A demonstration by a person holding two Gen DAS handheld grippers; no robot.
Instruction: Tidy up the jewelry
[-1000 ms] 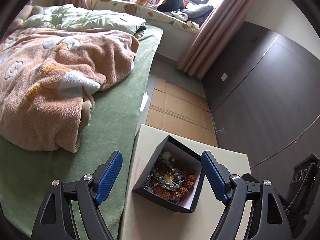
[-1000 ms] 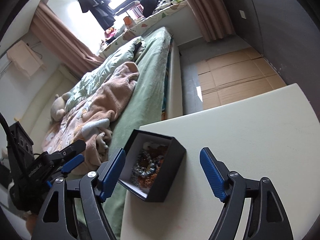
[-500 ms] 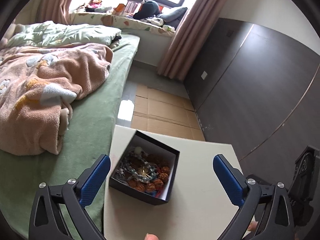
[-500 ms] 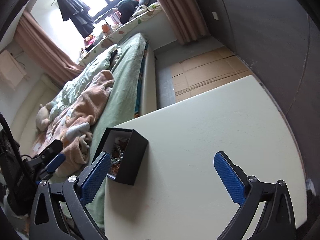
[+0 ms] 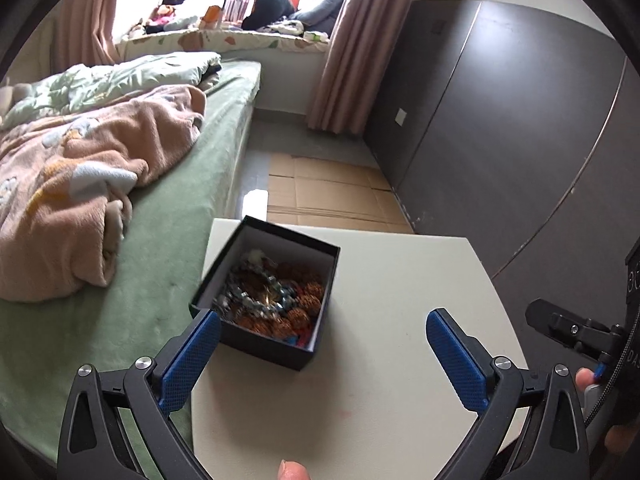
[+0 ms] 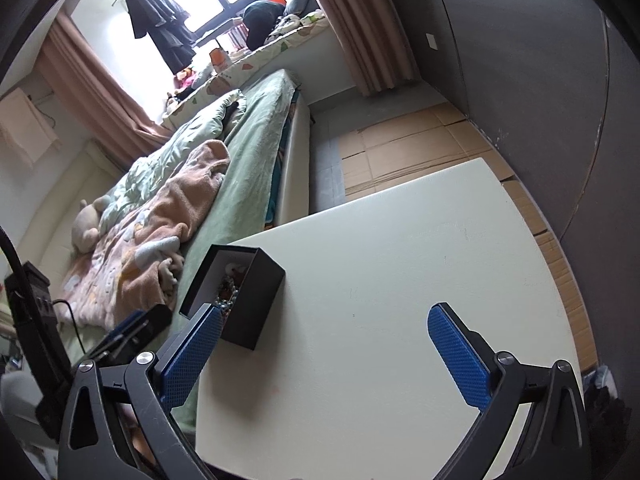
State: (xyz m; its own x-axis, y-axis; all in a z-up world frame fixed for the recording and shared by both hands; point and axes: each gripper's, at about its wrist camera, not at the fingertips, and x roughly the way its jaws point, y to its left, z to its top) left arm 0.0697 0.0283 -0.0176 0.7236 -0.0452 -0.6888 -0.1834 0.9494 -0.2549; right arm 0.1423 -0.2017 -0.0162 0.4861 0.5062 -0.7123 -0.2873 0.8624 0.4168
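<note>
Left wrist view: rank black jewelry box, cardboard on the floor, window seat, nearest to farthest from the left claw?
From the left claw:
1. Black jewelry box, on the table just ahead, by its left finger.
2. Cardboard, on the floor beyond the table.
3. Window seat, at the far wall.

A home bedroom: unmade bed (image 5: 120, 216), curtains (image 5: 340, 48), window seat (image 5: 224, 42) with cushions.

Two handheld grippers, left gripper (image 5: 323, 354) and right gripper (image 6: 324, 350), share one build: black angular plastic arms, silver screws at the pivots, and blue cross-hatched pads (image 5: 456, 360) lining each inner finger face. Bare fingertip (image 5: 293, 471) below the jaws.
</note>
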